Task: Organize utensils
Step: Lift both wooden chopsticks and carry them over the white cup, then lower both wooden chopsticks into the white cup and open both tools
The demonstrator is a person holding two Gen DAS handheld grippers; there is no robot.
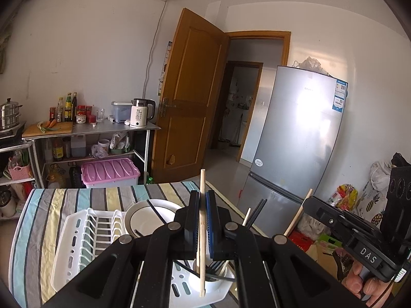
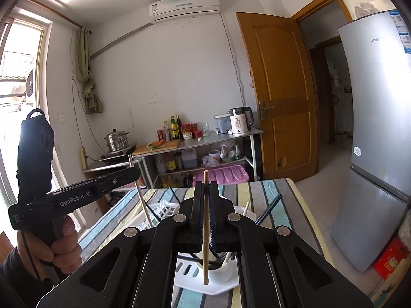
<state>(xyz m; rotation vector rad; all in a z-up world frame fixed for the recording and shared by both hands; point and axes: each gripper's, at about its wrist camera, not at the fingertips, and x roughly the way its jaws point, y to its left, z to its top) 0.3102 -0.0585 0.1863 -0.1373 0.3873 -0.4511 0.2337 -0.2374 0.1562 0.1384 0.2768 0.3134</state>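
My left gripper [image 1: 202, 196] is shut on a wooden chopstick [image 1: 202, 261] held upright, its lower end over the white utensil cup [image 1: 205, 283] of the white dish rack [image 1: 74, 233]. My right gripper [image 2: 206, 188] is shut on another wooden chopstick [image 2: 206, 256], also upright above the same cup [image 2: 218, 272]. The cup holds black chopsticks and a fork. Each gripper shows in the other's view, the right one [image 1: 307, 200] and the left one [image 2: 133, 173]. A white plate [image 1: 151, 218] with black chopsticks across it sits behind the rack.
The rack stands on a striped tablecloth [image 1: 38, 220]. A silver fridge [image 1: 295, 133] stands to the right, an open wooden door [image 1: 187, 95] behind. A metal shelf [image 1: 102, 128] with bottles and a kettle [image 1: 140, 113] is at the back left.
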